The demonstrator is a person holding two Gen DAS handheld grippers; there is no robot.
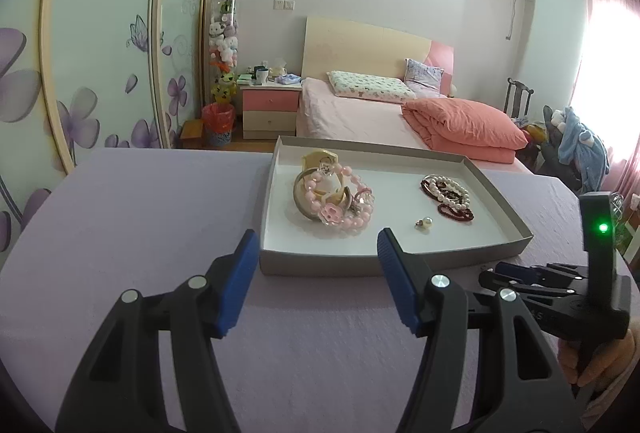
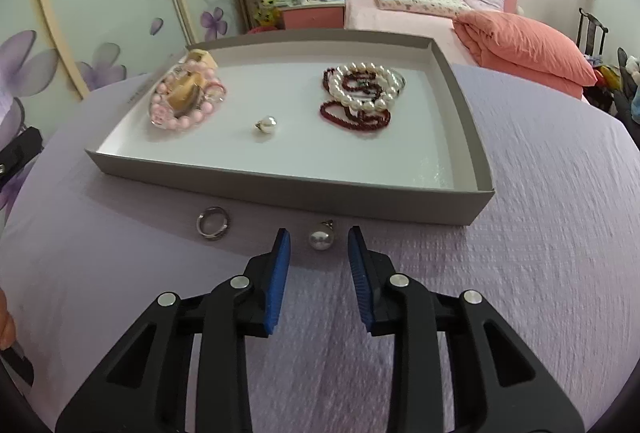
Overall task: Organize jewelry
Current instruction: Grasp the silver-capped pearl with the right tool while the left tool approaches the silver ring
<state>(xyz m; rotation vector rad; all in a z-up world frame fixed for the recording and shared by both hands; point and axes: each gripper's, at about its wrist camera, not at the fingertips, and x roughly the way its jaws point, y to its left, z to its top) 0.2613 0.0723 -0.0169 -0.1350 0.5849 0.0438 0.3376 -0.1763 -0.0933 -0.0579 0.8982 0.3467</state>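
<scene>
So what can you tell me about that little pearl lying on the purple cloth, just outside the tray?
The loose pearl is a single round, glossy white bead with a small metal cap and loop on top, probably a pendant or earring. It rests on the lilac tablecloth, just in front of the grey tray's near wall, not touching it. A silver ring lies apart to its left. The right hand-held gripper has its blue pads either side of the pearl, with visible gaps.

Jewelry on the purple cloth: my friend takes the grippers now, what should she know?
Left gripper: open, empty, near the tray.
Right gripper: open, jaws either side of the loose pearl earring, not gripping yet.
Done: pink bracelets, pearl and dark red beads and one pearl earring lie in the tray.
Left: the loose pearl earring and the silver ring, both on the cloth.
</scene>
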